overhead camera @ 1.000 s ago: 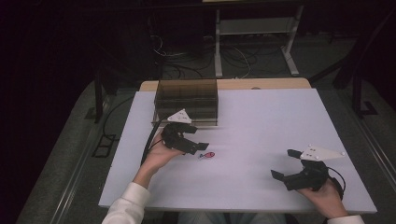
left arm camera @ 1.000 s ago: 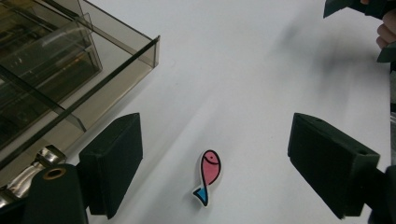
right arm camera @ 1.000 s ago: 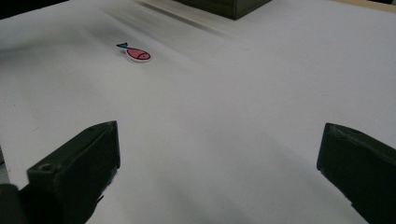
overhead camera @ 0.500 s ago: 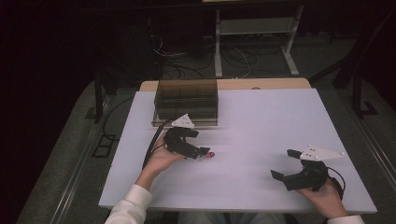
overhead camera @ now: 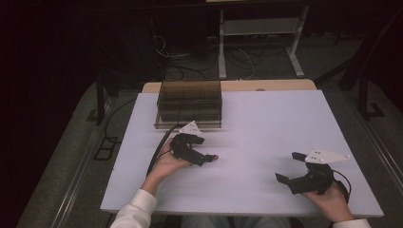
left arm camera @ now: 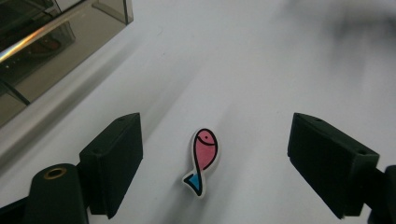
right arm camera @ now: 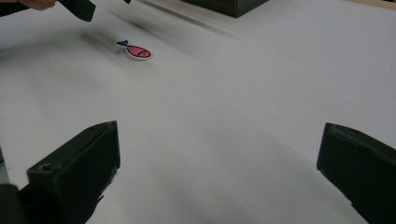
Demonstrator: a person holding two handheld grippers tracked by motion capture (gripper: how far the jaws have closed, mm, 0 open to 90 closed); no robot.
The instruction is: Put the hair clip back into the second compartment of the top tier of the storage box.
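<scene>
Target is a small flat fish piece [left arm camera: 202, 161]: pink body, blue tail, black outline, white border. It lies flat on the white worktop [overhead camera: 266, 123], a little in front of the smoked see-through box [overhead camera: 190, 102] at the back left. In the left gripper view it sits between the two black jaws of my left tool [left arm camera: 212, 161], touching neither; the jaws stand wide on either side with bare worktop between each pad and the piece. The fish's long axis runs roughly along the tool's line of sight, head away, tail toward me.

Right tool [overhead camera: 297, 167] rests near the front right corner of the worktop, well apart from the fish, jaws also spread wide and holding nothing. From its own view the fish [right arm camera: 136, 51] lies far off at upper left.

Handling judgement:
- Looks very light and thin; probably a stiff eraser, magnet or plastic token, though I cannot tell the material.
- Low profile is the main difficulty. With so little edge above the surface, the pads must come right down to the worktop or they will close over it.
- Smooth worktop, light piece: I expect it to skate or spin if one pad arrives first.
- Fragility seems low; a firm pinch should do no harm.

Where to grip: across the wide pink body, pads on the two long sides, not the narrow tail, which gives little to bite on and may let it pivot. Current jaw alignment suits that.
</scene>
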